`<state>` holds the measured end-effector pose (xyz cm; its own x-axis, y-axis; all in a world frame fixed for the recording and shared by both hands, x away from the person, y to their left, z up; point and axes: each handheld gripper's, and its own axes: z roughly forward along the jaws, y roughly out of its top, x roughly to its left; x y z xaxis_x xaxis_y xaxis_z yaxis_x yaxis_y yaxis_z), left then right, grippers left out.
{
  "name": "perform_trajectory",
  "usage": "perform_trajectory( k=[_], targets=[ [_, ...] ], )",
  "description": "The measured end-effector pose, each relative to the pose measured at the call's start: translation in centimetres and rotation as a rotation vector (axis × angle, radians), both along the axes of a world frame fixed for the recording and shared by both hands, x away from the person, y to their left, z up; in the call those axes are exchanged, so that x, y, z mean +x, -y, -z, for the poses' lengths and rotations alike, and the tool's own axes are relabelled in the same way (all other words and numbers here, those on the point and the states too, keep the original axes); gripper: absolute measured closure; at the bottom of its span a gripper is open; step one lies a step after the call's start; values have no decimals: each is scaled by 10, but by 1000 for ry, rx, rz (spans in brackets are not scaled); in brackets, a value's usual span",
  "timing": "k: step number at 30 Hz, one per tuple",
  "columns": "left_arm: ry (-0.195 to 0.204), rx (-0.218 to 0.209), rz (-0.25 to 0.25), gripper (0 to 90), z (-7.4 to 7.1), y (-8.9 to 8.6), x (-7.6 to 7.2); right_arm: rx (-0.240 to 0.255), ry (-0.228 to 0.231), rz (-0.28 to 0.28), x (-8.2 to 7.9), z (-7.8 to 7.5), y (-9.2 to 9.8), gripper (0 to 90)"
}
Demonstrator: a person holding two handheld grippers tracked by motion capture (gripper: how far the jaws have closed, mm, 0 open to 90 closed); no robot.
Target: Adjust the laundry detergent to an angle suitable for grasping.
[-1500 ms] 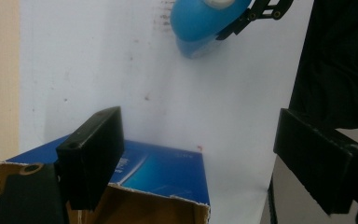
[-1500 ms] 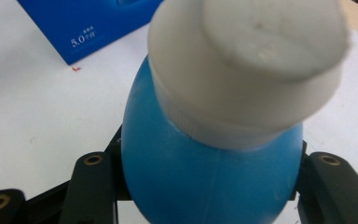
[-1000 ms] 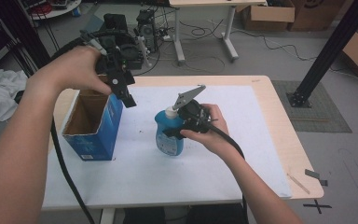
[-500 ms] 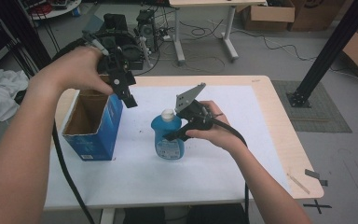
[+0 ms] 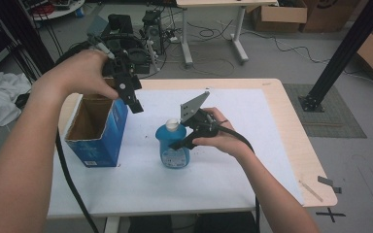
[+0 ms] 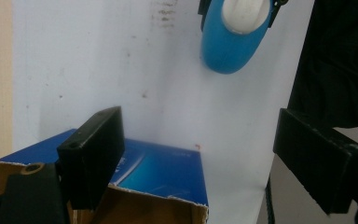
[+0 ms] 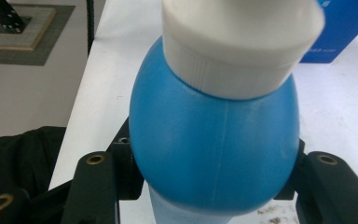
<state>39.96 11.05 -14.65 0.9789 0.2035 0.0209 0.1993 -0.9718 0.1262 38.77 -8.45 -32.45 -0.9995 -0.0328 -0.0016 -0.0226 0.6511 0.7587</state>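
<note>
Your table (image 5: 272, 145) carries a white sheet over most of its top, and on that sheet, toward your left, stands an open blue cardboard box (image 5: 99, 133) with its brown inside showing. Just to the right of the box, near the middle of the sheet, the blue bottle (image 5: 173, 148) stands upright on its base, white cap (image 5: 173, 125) on top, apart from the box. Your right gripper (image 5: 178, 144) comes in from the right at the bottle's side, and in the right gripper view the two black jaws sit tight against either flank of the bottle's (image 7: 214, 144) rounded shoulder, so you are clamped on it. Your left gripper (image 5: 137, 106) hangs in the air above the box's right rim, pointing down; in the left gripper view its jaws stand wide apart with nothing between them, the box's (image 6: 163, 172) torn edge below and the bottle (image 6: 228, 46) farther off.
</note>
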Motion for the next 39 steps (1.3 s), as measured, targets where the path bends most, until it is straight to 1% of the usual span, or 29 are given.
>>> perform_trajectory(
  k=[1, 2, 4, 5, 9, 16, 18, 23, 24, 25, 30, 31, 32, 34, 35, 37, 38, 39],
  targets=[
    [1, -2, 0, 173, 0, 0, 0, 0, 0, 0, 0, 0, 0, 437],
    [0, 2, 1, 173, 0, 0, 0, -4, -1, -9, 1, 5, -1, 436],
    [-3, 6, 1, 172, 0, 1, 0, -7, -3, -10, 0, 7, -1, 436],
    [-2, 5, 3, 173, 1, 1, 0, -18, -1, -20, 1, 10, -2, 436],
    [-1, 3, 2, 172, 1, 2, 0, -19, 3, -24, 1, 13, -2, 436],
    [-4, 11, 3, 173, 1, 3, 1, -11, -5, -25, 2, 15, 2, 428],
    [-1, 5, 3, 173, 1, 3, 1, -18, -7, -25, 2, 15, 4, 426],
    [-3, 9, 6, 172, 2, 5, 1, -27, -6, -26, 2, 16, 6, 419],
    [-4, 8, 5, 173, 2, 5, 1, -30, -9, -30, 1, 16, 6, 415],
    [-4, 8, 5, 173, 2, 5, 1, -38, -21, -34, 1, 17, 5, 411],
    [-2, 10, 9, 173, 1, 7, 0, -45, -25, -29, 0, 17, 5, 406],
    [-3, 12, 9, 173, 0, 8, 0, -41, -27, -24, -1, 16, 6, 372],
    [-3, 11, 10, 173, 0, 8, -1, -37, -35, -18, -1, 15, 7, 360],
    [-1, 8, 7, 172, 0, 7, -1, -38, -30, -14, -1, 13, 9, 337],
    [-2, 10, 7, 172, -1, 7, -1, -40, -35, -6, -2, 12, 10, 302],
    [0, 10, 8, 173, -1, 7, -2, -38, -41, -1, -2, 10, 11, 288],
    [0, 7, 7, 172, -2, 7, -2, -44, -44, 13, -3, 7, 15, 264],
    [0, 7, 7, 172, -2, 7, -2, -44, -44, 13, -3, 7, 15, 264]
  ],
)
